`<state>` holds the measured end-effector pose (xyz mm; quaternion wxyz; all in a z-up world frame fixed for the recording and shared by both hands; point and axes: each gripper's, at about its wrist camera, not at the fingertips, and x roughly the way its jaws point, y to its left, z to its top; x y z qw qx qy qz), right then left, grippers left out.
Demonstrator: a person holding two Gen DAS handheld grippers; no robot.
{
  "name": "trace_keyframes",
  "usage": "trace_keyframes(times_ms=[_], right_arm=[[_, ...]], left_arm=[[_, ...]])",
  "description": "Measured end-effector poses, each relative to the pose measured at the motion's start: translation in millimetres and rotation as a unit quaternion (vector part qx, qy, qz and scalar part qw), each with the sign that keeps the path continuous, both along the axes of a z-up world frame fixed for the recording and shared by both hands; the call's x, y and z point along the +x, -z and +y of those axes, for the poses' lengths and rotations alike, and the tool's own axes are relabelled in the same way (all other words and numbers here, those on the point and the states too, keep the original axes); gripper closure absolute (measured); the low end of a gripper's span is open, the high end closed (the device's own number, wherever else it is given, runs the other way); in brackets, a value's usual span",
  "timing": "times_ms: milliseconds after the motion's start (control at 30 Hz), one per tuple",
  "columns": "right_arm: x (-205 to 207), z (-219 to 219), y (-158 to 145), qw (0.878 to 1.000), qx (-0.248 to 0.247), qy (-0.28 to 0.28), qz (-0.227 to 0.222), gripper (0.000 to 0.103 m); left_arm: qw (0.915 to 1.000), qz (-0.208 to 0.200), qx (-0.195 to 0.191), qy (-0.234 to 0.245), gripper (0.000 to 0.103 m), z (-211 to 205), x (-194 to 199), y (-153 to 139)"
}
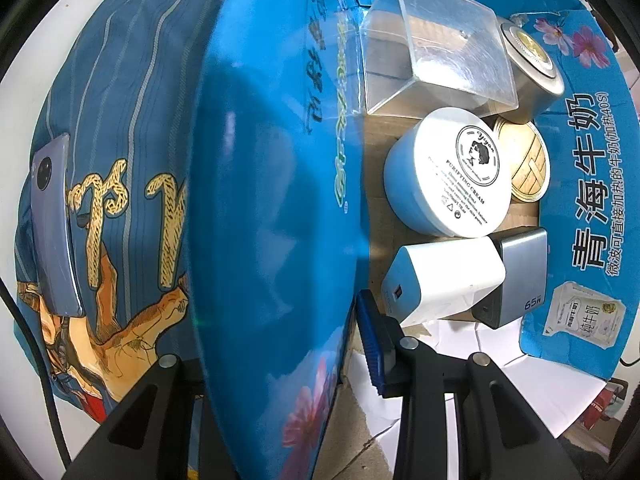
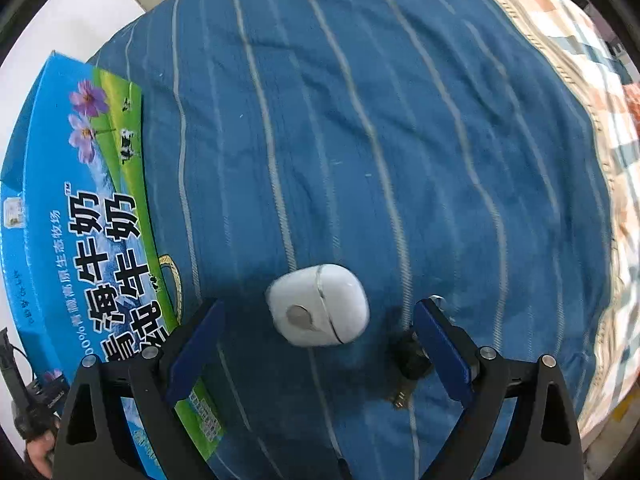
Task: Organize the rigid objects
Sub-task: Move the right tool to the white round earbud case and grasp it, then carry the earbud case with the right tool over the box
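Down beside the blue milk carton, my right gripper gaped around a white earbud case; my left gripper pinched the carton's wall.

The blue carton wall hides one pad of the left hand-held gripper. The clear plastic box covers part of the metal tin. The cream jar overlaps the bamboo lid. The white earbud case is motion-blurred. A small dark object beside it is partly hidden and unidentifiable. The carton is cut off at the picture edge.
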<state>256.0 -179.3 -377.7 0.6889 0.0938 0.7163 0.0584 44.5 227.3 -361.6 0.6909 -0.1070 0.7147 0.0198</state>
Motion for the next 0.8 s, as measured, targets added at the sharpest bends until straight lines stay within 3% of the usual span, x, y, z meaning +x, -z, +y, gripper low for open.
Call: trace_keyframes(times_ms=[100,200,433,800], right_arm=[[1,10,9,1.000,-0.012,-0.016,0.002,0.007],[1,18,17,0.999,-0.030,-0.023,0.009,0.034],[6,13,23,1.000,-0.029,-0.003,0.008,0.043],[-4,8,-1,0.999,0.004,0.030,0.025,0.043]], left_arm=[[1.0000,0.001,0.000,-0.001,0.071,0,0,0],[1.0000,0.001,0.000,-0.002,0.070,1,0,1],[1.0000,0.002,-0.001,-0.007,0.070,4,0,4],[1.0000,0.002,-0.001,-0.006,0.069,5,0,5]])
